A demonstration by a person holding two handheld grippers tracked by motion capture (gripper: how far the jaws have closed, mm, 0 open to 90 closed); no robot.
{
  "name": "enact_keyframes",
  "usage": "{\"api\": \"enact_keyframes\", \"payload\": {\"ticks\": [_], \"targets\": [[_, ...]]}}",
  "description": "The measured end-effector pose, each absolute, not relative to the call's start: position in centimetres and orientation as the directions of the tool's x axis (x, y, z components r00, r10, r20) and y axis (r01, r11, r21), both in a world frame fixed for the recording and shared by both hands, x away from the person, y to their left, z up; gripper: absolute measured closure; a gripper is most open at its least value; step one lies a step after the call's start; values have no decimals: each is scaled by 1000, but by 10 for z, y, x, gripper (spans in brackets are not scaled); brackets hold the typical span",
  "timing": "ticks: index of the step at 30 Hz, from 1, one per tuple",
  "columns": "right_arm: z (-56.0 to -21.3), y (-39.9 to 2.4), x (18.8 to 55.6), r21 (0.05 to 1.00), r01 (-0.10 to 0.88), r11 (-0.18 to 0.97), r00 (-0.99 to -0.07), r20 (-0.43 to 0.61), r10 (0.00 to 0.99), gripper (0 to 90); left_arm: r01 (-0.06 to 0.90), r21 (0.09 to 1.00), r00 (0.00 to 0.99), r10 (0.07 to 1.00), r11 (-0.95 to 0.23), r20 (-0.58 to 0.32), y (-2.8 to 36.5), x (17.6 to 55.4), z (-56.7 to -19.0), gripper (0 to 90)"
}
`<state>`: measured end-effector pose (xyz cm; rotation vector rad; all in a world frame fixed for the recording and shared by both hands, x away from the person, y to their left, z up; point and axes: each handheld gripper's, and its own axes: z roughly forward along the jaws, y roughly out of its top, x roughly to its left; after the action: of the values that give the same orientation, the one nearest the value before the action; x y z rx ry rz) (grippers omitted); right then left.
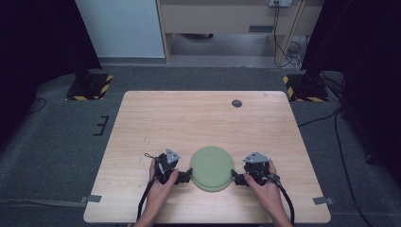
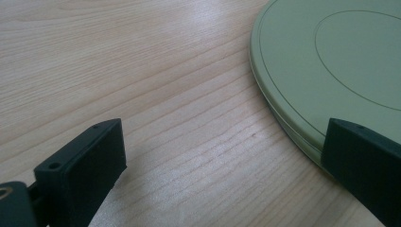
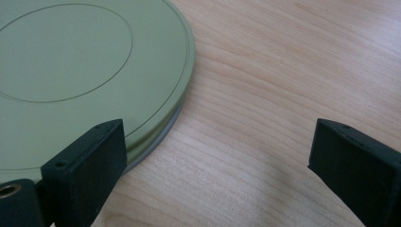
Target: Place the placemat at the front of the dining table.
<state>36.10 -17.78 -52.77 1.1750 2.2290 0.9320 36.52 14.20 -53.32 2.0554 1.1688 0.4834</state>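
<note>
A round pale green plate (image 1: 211, 168) lies upside down near the table's front edge, apparently stacked on another plate whose rim shows beneath it. My left gripper (image 1: 186, 176) stands open at its left rim, and my right gripper (image 1: 235, 177) stands open at its right rim. In the left gripper view the plate (image 2: 326, 61) fills the upper right, one jaw overlapping its edge, the gripper (image 2: 227, 165) holding nothing. In the right gripper view the plate (image 3: 75, 71) lies upper left, one jaw over its rim, the gripper (image 3: 217, 165) spread wide over bare wood.
The light wooden table (image 1: 179, 118) carries a small dark round hole cover (image 1: 237, 103) at the back right. Grey carpet surrounds the table, with stand bases marked in yellow and black stripes (image 1: 90, 85) at the far corners.
</note>
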Motion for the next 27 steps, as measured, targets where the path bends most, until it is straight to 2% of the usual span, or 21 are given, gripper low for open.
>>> {"api": "enact_keyframes", "payload": {"ticks": [11,20,27], "targets": [[-529,-173,366,751,533,390,-497,-95,862,50,599,741,490,871,-303,-40,144,371,-535,3],[-528,-175,360,749,524,406,-529,-87,844,71,591,743,498,867,-314,-30,142,368,-533,26],[-529,-173,362,751,529,396,-520,-82,850,63,594,746,491,870,-302,-39,141,371,-534,5]]}}
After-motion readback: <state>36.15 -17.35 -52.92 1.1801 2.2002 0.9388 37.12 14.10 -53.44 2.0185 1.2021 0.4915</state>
